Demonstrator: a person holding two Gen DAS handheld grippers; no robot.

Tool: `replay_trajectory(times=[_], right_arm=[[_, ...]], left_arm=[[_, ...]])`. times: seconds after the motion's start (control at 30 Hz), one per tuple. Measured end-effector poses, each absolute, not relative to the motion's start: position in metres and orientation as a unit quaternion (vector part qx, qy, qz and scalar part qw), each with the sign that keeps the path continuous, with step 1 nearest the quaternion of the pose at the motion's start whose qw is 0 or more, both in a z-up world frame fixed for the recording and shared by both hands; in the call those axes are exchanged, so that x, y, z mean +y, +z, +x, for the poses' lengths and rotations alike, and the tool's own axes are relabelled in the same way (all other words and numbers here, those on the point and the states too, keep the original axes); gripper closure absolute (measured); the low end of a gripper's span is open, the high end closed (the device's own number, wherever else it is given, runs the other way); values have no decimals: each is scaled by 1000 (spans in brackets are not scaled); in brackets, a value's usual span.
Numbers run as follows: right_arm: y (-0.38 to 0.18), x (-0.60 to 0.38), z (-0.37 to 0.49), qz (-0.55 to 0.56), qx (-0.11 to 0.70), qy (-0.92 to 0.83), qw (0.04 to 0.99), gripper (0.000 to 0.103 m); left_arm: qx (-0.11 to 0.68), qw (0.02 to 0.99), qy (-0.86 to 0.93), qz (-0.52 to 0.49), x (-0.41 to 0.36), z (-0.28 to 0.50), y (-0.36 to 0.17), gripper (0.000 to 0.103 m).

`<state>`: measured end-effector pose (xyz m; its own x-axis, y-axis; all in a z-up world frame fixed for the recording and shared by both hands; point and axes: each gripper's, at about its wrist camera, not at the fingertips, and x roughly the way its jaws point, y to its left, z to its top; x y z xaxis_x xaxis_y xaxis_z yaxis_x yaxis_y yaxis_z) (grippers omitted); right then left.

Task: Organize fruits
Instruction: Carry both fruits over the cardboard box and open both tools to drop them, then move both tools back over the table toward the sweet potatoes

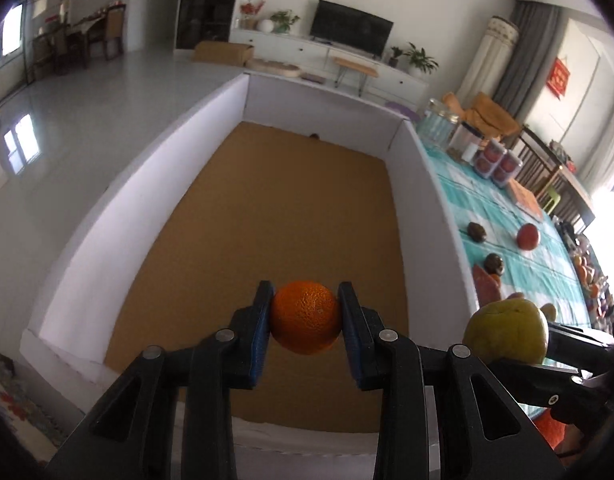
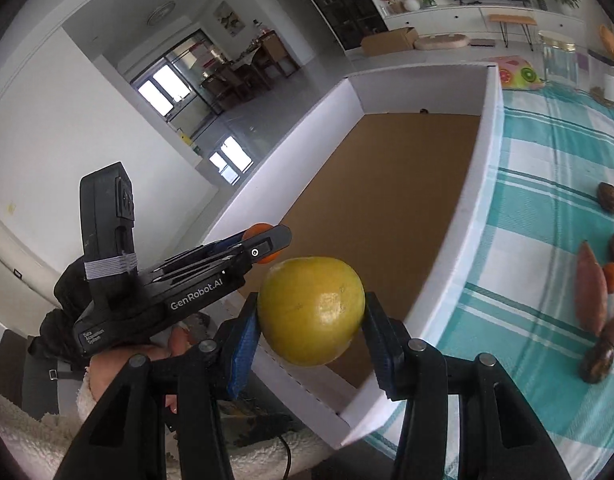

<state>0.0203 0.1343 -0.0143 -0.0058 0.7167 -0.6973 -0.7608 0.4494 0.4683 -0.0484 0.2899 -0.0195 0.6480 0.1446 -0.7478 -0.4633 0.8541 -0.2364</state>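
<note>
My left gripper [image 1: 306, 316] is shut on an orange [image 1: 306, 317] and holds it above the near end of a large white box [image 1: 425, 184] with a brown cardboard floor. My right gripper [image 2: 311, 314] is shut on a yellow-green citrus fruit [image 2: 311, 310] over the box's near right corner [image 2: 489, 168]. That fruit also shows at the right of the left wrist view [image 1: 507, 330]. The left gripper with its orange [image 2: 263, 232] shows left of the yellow fruit in the right wrist view. The box holds no fruit that I can see.
The box stands on a teal checked tablecloth [image 2: 547, 184]. On the cloth lie dark brown fruits [image 2: 609, 197], a sweet potato [image 2: 591, 294], a small orange [image 2: 611, 276] and a red apple [image 1: 528, 236]. Jars and clear fruit packs [image 1: 495, 160] stand at the far end.
</note>
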Motion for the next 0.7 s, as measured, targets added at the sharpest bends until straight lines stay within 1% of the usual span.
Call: replay_trajectory(times=[0.17,0.23,0.27,0.3,0.33,0.43,0.5,0.57,0.7], right_arm=[[-33,169,24,-53,485,513,707,53],[-34,172,25,-56,483,503,714,52],[-32,170,28,-54,478,500,720,47],[-29,166,29,-49,472,499,726,37],[-24,161,29,-43,465,495,733,35],[-13,133,39,-28,449,477,755,27],[-7,102,45,-20,437,456,775,16],[-6,68,46,-16,429,426,797,13],[-15,-16,44,5,415,341,843,11]], left_arm=[[387,874,196,-219,297,-48,-34,68],[387,869,207,-227,296,-47,-37,51],[386,868,209,-233,297,-46,-38,30],[381,868,212,-239,296,-45,-38,18],[372,870,213,-244,294,-46,-37,16],[360,880,189,-245,282,-40,-30,16],[354,891,167,-231,265,-34,-23,16],[348,903,131,-215,241,-28,-17,15],[353,919,31,-174,175,-8,-10,12]])
